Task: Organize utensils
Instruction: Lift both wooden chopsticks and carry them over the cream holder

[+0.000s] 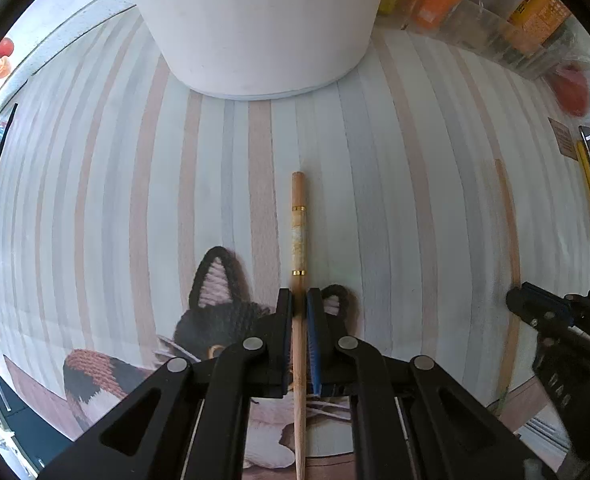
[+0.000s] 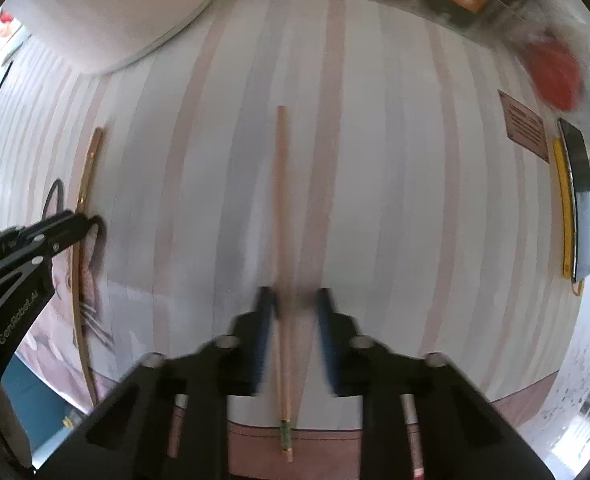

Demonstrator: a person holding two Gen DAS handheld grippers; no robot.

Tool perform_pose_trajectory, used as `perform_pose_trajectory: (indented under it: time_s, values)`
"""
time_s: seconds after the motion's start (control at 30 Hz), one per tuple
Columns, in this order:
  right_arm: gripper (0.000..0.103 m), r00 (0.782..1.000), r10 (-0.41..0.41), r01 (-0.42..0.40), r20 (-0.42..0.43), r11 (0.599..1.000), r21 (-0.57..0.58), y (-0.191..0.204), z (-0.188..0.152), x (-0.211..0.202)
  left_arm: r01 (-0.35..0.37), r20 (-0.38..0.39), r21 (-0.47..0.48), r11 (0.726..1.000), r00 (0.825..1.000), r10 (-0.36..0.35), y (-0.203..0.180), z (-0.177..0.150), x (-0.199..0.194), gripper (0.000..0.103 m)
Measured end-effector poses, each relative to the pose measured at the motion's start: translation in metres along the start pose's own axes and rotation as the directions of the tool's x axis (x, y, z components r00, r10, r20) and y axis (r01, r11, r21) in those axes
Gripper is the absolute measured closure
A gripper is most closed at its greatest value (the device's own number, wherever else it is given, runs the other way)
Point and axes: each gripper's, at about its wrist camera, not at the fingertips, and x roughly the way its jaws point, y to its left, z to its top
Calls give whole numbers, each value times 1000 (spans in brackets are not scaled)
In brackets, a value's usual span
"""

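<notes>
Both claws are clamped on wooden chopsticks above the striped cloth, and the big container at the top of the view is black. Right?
Not quite. The container is white, not black, as the left wrist view shows. The rest stands: left claw and right claw each clamp a chopstick over the striped cloth.

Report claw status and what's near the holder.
Left claw shut on a wooden chopstick with gold bands. Right claw shut on a plain wooden chopstick. White round holder ahead, nothing between.
</notes>
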Motion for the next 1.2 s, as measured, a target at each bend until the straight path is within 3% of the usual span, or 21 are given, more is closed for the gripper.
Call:
perform_pose_trajectory:
  time_s: [0.2,0.4,0.57,0.77,1.03,1.2]
  values:
    - [96,996,82,-85,43,995,59,-10,-8,0,-9,16,4,1000,1000,9,2,-5,-9,98]
    - [96,972,156,-172,175,982,82,-21,-25,-30,26,80,-18,1000,997,-24,12,-12,-38,99]
    - [96,945,164,-184,282,982,44,-20,-33,-63,71,161,-39,997,985,-64,24,-17,-73,99]
    - [96,918,193,-210,347,978,12,-22,-31,-102,98,250,-60,993,965,-80,42,-26,-117,99]
    - [96,865,248,-265,437,964,-24,-32,-19,-152,134,367,-97,986,926,-90,64,-29,-174,99]
    - [96,810,269,-288,520,956,-46,-28,-18,-193,135,489,-101,986,869,-69,76,-29,-228,99]
